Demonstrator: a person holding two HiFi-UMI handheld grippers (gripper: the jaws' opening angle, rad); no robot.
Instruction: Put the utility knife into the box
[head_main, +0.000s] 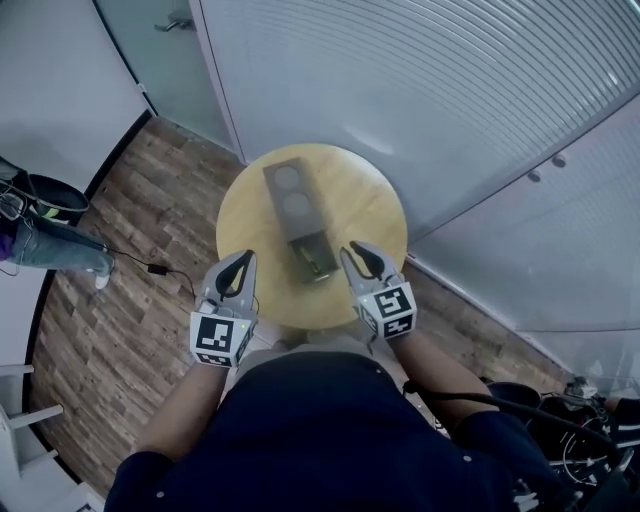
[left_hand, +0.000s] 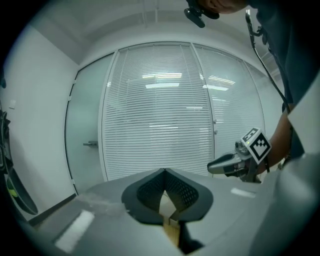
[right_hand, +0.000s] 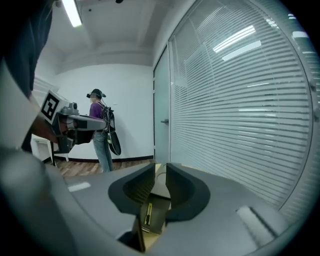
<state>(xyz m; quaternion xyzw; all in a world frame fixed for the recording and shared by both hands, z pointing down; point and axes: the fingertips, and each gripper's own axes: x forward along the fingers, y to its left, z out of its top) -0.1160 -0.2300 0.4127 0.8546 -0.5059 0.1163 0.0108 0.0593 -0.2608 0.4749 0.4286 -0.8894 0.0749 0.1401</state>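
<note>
A long grey box (head_main: 298, 212) lies on the round wooden table (head_main: 372, 200), its near end open. The utility knife (head_main: 316, 263), dark with a yellow strip, lies in that open end. My right gripper (head_main: 356, 256) hovers just right of the box's near end, open, nothing between its fingers. In the right gripper view the gripper (right_hand: 160, 171) shows a narrow gap, and the box (right_hand: 159, 212) with the knife (right_hand: 148, 214) appears below it. My left gripper (head_main: 238, 268) is at the table's near left edge, shut and empty; its tips (left_hand: 164, 173) meet in the left gripper view.
A wall of white blinds (head_main: 430, 90) curves behind the table, with a glass door (right_hand: 162, 120) beside it. A cable and plug (head_main: 150, 266) lie on the wood floor at left. A person (right_hand: 100, 135) stands far across the room.
</note>
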